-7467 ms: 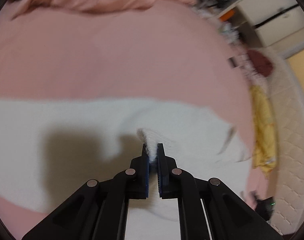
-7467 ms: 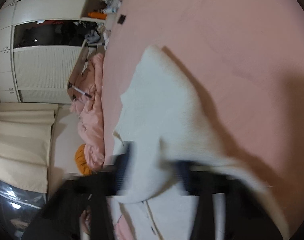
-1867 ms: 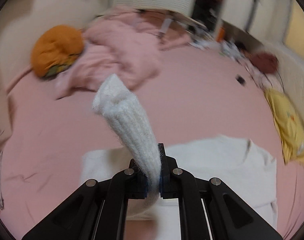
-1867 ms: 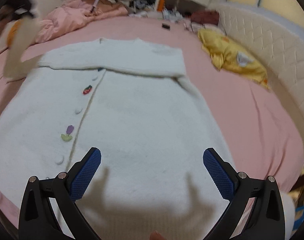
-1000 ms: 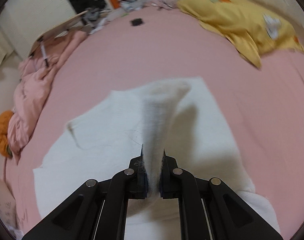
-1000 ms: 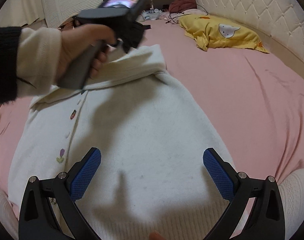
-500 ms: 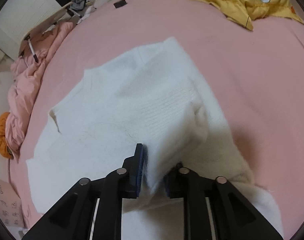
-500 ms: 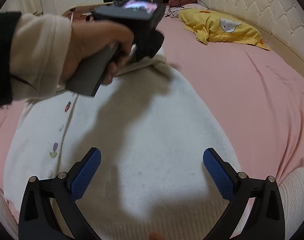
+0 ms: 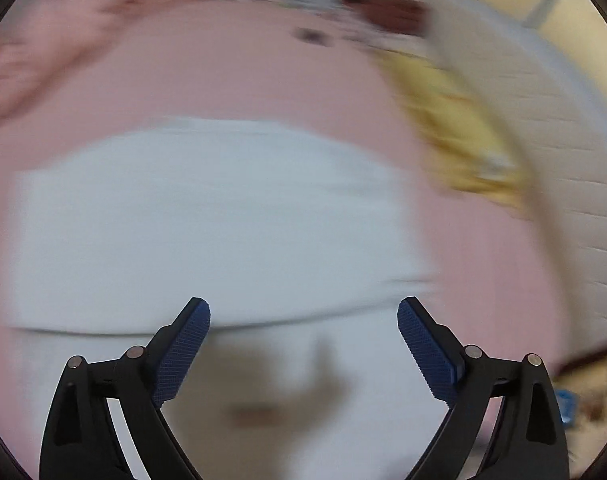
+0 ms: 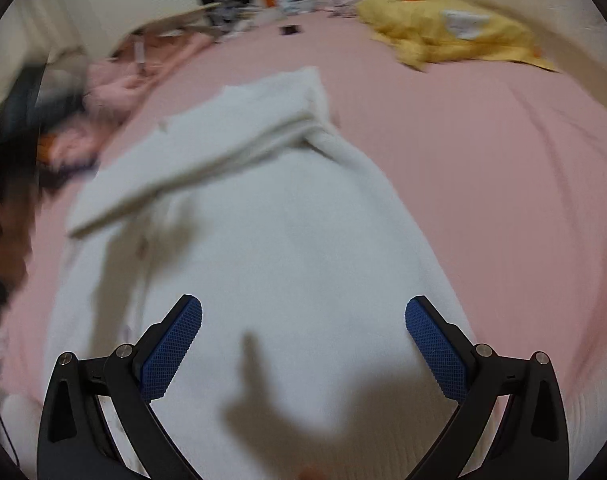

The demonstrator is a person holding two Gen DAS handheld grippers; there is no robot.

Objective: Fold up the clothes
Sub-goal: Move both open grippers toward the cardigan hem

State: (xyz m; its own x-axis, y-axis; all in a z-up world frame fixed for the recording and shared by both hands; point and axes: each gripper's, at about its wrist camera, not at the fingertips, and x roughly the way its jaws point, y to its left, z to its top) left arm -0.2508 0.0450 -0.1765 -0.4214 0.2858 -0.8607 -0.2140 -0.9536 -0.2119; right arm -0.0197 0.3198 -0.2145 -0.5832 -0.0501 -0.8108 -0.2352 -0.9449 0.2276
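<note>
My left gripper (image 9: 303, 344) opening wide, nothing between jaws, above white cardigan (image 9: 207, 232). My right gripper (image 10: 303, 344) spread wide, empty, over cardigan hem. Cardigan flat on pink bed (image 10: 483, 168), sleeves folded across chest. Yellow pillow (image 10: 451, 40) beyond cardigan.

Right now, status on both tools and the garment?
Left tool opening, nothing between its pads. Right tool open, empty. White cardigan flat on pink bed, sleeves folded across the top. Nothing in the way.
</note>
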